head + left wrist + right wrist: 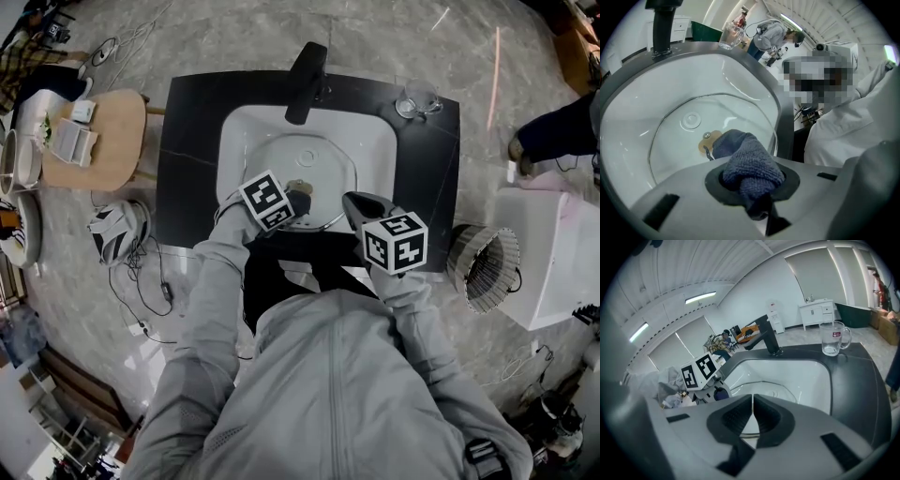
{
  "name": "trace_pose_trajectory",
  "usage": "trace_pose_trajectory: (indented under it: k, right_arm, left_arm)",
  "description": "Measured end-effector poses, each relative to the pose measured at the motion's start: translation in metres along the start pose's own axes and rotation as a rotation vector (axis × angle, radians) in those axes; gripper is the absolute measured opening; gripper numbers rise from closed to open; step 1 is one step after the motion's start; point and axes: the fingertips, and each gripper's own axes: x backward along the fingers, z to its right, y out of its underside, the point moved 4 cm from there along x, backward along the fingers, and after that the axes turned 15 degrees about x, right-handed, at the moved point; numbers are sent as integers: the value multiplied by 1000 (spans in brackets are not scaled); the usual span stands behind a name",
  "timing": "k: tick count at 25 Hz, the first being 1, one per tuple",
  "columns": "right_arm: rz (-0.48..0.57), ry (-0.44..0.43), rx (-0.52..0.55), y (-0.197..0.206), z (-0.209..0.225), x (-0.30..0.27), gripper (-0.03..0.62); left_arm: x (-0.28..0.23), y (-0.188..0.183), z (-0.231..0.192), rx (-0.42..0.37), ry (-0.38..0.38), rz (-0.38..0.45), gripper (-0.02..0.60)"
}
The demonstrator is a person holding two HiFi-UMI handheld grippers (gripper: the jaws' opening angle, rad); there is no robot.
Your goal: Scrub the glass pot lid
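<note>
The glass pot lid (317,161) lies flat in the white sink basin (246,131), with its tan knob (707,140) facing up. My left gripper (287,202) is shut on a dark blue cloth (751,165), and the cloth bulges out over the lid's near part, right beside the knob. In the right gripper view the lid's rim (774,386) shows below the left gripper's marker cube (698,371). My right gripper (753,417) is shut with nothing in it and hovers over the basin's front right rim, apart from the lid (679,140).
A black faucet (307,81) stands at the back of the black countertop (187,141). A glass mug (417,99) sits at the counter's back right corner. A wooden stool (98,141) stands to the left, and a wire basket (483,267) and a white box to the right.
</note>
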Motion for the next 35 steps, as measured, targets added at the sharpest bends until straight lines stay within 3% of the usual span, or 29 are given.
trace_pose_trajectory:
  k: [10,15,20,24,27,35]
  right_arm:
    - [-9,14,-50,5,12,-4,32]
    - [-3,33,-94,6,23,-9,32]
    - [-2,67,-135,7,33,-8,32]
    - [-1,100,-163,7,43,-6,32]
    - [-7,142,-162,5,50,-2,32]
    - [16,297,-85,-27,46,15,32]
  left_arm:
    - [-10,-15,13,-2,109,-1,83]
    - [-18,-30,31,-23,237,13,83]
    - [-30,-50,42,-52,280,4,83]
    - [-39,-66,42,-32,314,37,83]
    - [-42,-78,42,-31,298,99,83]
    - [1,-82,35,-166,98,370,83]
